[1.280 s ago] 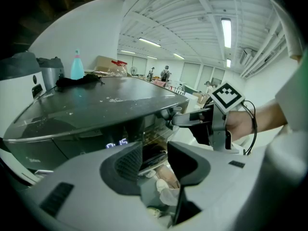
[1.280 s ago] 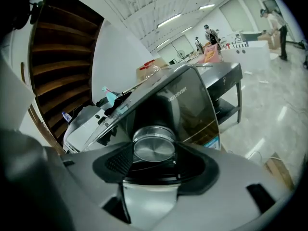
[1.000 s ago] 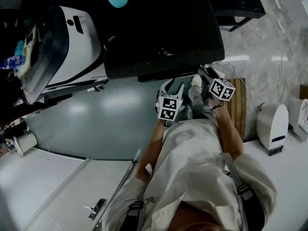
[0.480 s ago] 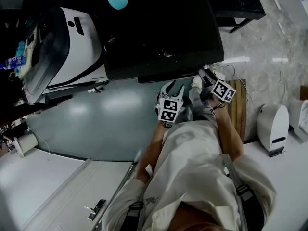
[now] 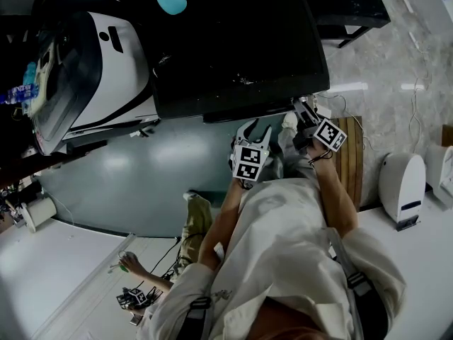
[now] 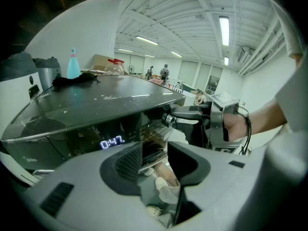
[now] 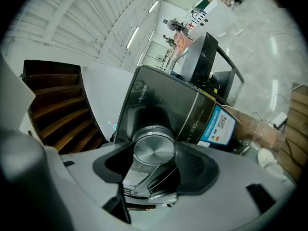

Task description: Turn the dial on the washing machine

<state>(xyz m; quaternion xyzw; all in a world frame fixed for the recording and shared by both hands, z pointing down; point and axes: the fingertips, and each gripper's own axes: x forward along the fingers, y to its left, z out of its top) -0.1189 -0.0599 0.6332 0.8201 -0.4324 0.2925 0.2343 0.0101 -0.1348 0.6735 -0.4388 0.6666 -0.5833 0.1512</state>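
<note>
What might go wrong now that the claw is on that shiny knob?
The right gripper pinches the smooth metal dial only by its sides, so the pads may slip while twisting. The left gripper hangs open close beside it at the washing machine's front, so a wide wrist roll might knock the two together.

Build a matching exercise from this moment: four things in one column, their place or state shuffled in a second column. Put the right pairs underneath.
Column one
1. dial
2. left gripper
3. blue bottle
4. display

Column two
A. standing on top of the washing machine
B. lit, showing digits
C. jaws apart, nothing gripped
D. clamped between the jaws of the right gripper

Pairs: 1-D, 2-C, 3-A, 4-B
</note>
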